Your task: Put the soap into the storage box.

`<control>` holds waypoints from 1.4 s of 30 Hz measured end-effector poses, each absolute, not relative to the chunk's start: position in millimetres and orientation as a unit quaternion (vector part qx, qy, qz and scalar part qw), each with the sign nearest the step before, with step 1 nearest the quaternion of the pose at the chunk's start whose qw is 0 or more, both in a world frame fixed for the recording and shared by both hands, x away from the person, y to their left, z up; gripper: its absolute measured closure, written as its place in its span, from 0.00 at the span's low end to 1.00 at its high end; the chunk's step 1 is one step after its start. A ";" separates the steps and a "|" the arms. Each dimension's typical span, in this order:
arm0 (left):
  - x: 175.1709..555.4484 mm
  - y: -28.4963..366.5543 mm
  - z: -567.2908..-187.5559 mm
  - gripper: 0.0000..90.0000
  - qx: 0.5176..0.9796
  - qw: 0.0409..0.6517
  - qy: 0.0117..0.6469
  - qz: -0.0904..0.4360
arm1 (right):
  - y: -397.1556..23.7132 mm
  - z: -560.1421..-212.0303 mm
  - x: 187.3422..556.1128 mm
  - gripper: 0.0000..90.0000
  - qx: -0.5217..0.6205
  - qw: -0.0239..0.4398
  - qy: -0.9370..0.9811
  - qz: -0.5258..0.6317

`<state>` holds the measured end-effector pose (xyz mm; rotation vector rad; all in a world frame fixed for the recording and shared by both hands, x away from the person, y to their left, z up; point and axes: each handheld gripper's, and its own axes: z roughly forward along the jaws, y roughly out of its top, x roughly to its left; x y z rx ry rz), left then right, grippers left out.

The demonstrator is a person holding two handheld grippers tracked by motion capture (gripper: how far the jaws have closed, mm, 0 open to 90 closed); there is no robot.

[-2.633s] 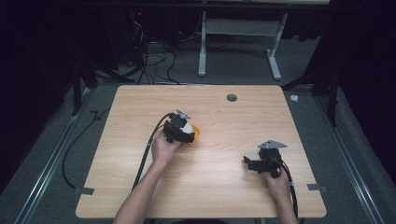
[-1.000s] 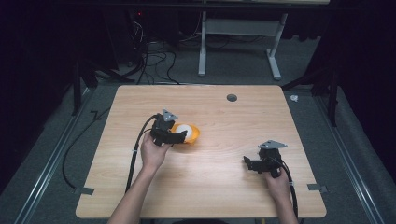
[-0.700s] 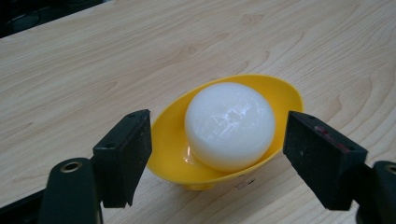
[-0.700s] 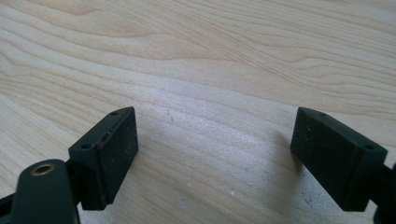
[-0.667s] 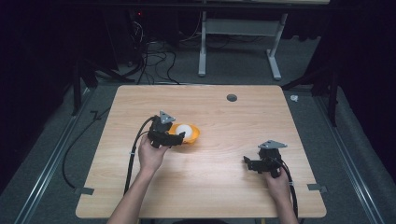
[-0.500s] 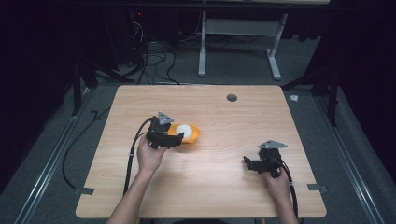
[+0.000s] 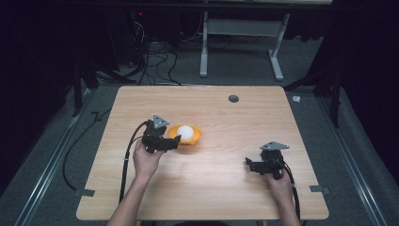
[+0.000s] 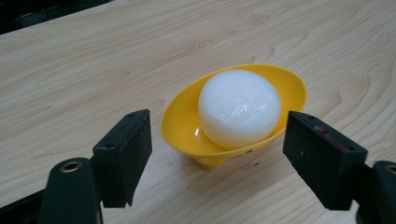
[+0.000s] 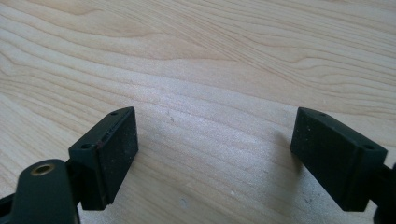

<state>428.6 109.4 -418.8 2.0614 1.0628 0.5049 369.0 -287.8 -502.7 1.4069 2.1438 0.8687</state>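
A small yellow bowl (image 7: 196,139) holding a white ball (image 7: 186,133) sits on the wooden table (image 7: 226,183), left of centre. My left gripper (image 7: 175,142) is just left of it, open, its jaws pointing at the bowl and apart from it. In the left gripper view the bowl (image 8: 182,130) and ball (image 8: 239,108) lie a little beyond the gap between the jaws of the left gripper (image 8: 224,156). My right gripper (image 7: 250,165) rests low at the right front, open. Bare wood lies between the spread jaws of the right gripper (image 9: 219,154).
A round cable hole (image 7: 233,98) is near the table's far edge. Cables (image 7: 126,160) trail from the left gripper over the front left of the table. A desk frame (image 7: 235,42) and floor cables stand beyond the table.
My left gripper has let go of the bowl and drawn back to the left and toward me. The bowl with the ball stays put. The right gripper has not moved.
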 end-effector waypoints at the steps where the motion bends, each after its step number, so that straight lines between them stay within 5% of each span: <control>1: 427.9 110.2 -419.2 0.27 0.805 0.376 0.416 0.197 | -287.8 -502.7 369.1 0.17 0.507 0.216 0.774 0.313; 42: 401.9 149.0 -435.3 0.27 0.778 0.386 0.455 0.197 | -287.6 -502.8 369.4 0.17 0.506 0.216 0.774 0.313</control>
